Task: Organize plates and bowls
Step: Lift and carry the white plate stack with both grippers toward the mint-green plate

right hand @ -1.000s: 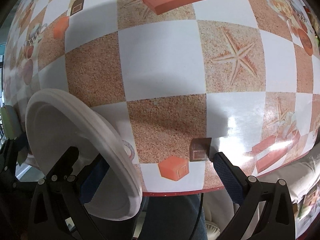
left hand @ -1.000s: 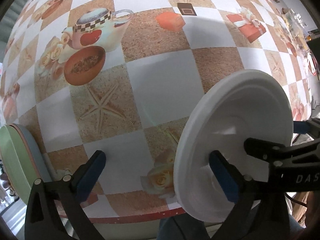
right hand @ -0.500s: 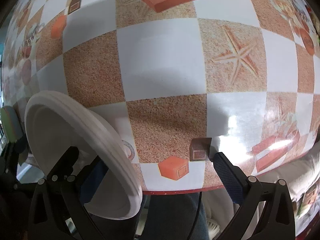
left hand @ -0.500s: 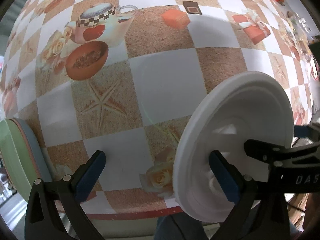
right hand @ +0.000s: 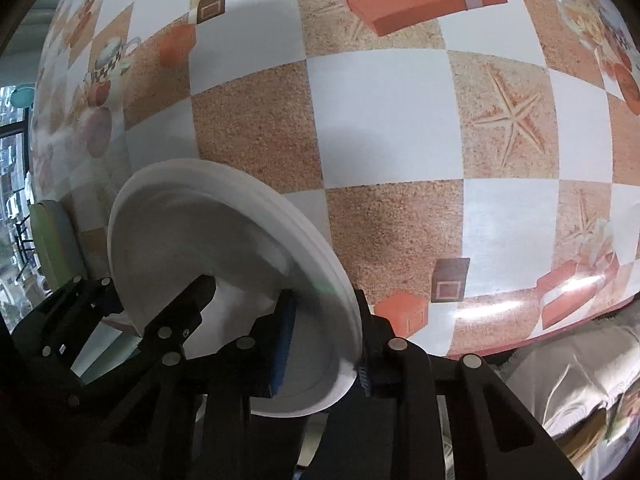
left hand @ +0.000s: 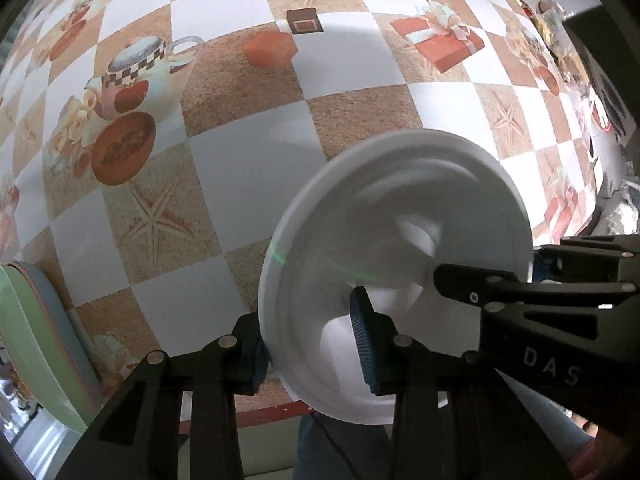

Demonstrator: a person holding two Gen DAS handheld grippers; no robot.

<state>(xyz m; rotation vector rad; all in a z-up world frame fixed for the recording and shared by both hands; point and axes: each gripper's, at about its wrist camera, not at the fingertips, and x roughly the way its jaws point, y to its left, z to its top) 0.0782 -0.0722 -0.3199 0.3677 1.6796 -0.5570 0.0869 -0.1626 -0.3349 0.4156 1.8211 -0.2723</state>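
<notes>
The white plate [left hand: 400,248] stands on edge above the near rim of the table, and both grippers now clamp it. In the left wrist view the left gripper [left hand: 312,344] has narrowed from its wide spread of 0.5 s ago: its 2 blue-padded fingers [left hand: 362,340] pinch the plate's rim at about 6 o'clock of the disc, 1 pad on the hollow face, the other behind. The right gripper [left hand: 532,300] reaches in from 3 o'clock and meets the plate near its centre.

In the right wrist view the right gripper [right hand: 326,340] has also drawn in; earlier its right finger stood well apart over the cloth, and now its 2 fingers [right hand: 284,340] squeeze the plate [right hand: 192,240] at its lower rim, at about 5 o'clock of the disc. The left gripper [right hand: 172,316] shows at 8 o'clock, touching the plate.

The stack of green, pink and blue plates [left hand: 36,340] sits at 8 o'clock on the checkered tablecloth [left hand: 248,176], about where it was before.
</notes>
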